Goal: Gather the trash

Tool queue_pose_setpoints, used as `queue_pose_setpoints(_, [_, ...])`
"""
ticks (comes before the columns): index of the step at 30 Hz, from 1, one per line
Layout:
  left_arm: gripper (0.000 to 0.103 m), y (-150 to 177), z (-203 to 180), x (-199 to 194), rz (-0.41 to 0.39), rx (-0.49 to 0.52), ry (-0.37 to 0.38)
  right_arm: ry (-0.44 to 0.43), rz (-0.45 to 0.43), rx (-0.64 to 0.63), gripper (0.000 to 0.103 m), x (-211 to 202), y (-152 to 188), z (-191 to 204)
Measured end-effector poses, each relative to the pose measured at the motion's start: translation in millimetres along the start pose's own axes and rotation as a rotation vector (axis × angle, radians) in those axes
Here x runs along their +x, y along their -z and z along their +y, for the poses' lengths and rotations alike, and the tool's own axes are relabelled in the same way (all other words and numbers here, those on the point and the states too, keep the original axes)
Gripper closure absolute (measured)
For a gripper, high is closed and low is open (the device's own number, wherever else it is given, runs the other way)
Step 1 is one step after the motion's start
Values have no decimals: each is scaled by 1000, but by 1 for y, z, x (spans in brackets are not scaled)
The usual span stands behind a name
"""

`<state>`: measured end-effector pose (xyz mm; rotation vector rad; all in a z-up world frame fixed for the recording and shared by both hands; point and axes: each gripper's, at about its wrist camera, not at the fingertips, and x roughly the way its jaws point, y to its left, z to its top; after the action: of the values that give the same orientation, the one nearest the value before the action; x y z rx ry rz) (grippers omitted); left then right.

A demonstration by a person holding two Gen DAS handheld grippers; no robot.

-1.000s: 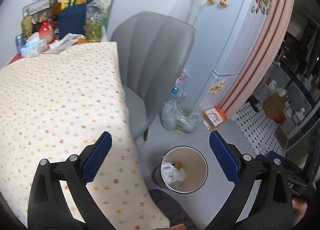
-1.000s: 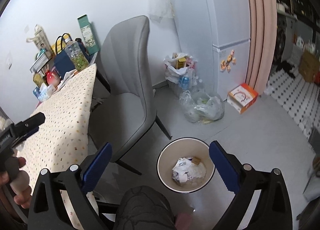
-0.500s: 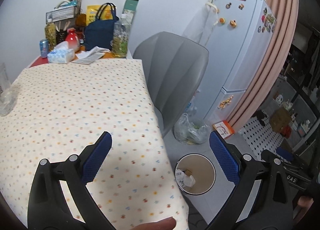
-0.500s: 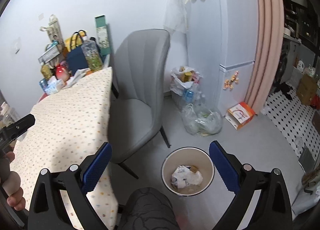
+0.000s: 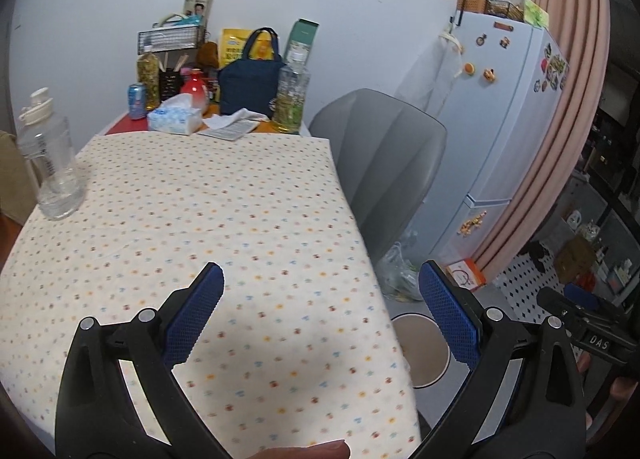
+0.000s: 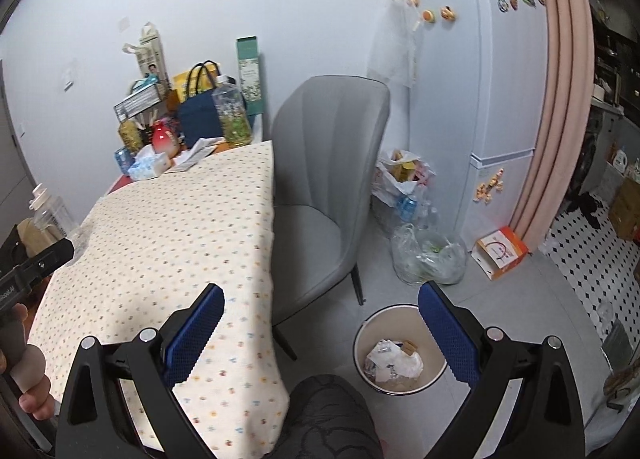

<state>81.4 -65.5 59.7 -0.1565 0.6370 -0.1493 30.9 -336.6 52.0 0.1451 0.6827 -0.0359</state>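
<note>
A round cream waste bin (image 6: 394,351) stands on the floor beside the table, holding crumpled paper (image 6: 394,359) and a small brown scrap. In the left wrist view only part of the bin (image 5: 420,351) shows past the tablecloth edge. My left gripper (image 5: 320,313) is open over the near part of the dotted tablecloth (image 5: 208,219), nothing between its blue pads. My right gripper (image 6: 320,333) is open too, hanging above the table's corner and the floor, its right finger over the bin's rim. No loose trash shows on the cloth.
A grey chair (image 6: 324,195) stands at the table's right side. Bottles, a navy bag (image 5: 248,85), a tissue box (image 5: 174,119) and papers crowd the far end; a clear water bottle (image 5: 50,163) stands at the left. Plastic bags (image 6: 428,255), an orange box and a fridge (image 6: 472,71) lie beyond.
Both cameras have tilted up and back from the bin toward the table. The bin has slid down in both views, and the tabletop and far clutter have come into sight. Both grippers stayed open.
</note>
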Motion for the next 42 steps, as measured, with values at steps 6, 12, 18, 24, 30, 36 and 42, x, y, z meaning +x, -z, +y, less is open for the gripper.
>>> queue_pose_setpoints(6, [6,5,18,-20,-12,-13,-30,-44,-4,-43,8,-8,3,26])
queue_pose_setpoints(12, [6,11,33,-34,-17,-29,-59,-123,-2,-99,8,-16,8,50])
queue_pose_setpoints(18, [6,18,41,-45,-20,-30,-90,-159,-12,-127,8,-25,13,62])
queue_pose_setpoints(24, [6,23,43,-53,-29,-30,-108,-173,-14,-123,8,-27,19,63])
queue_pose_setpoints(30, [6,26,40,-62,-39,-22,-108,-176,-35,-109,8,-33,20,58])
queue_pose_setpoints(36, [6,27,43,-60,-38,-41,-110,-175,-38,-109,8,-31,21,56])
queue_pose_setpoints(42, [6,30,43,-61,-35,-37,-118,-174,-26,-92,8,-23,23,54])
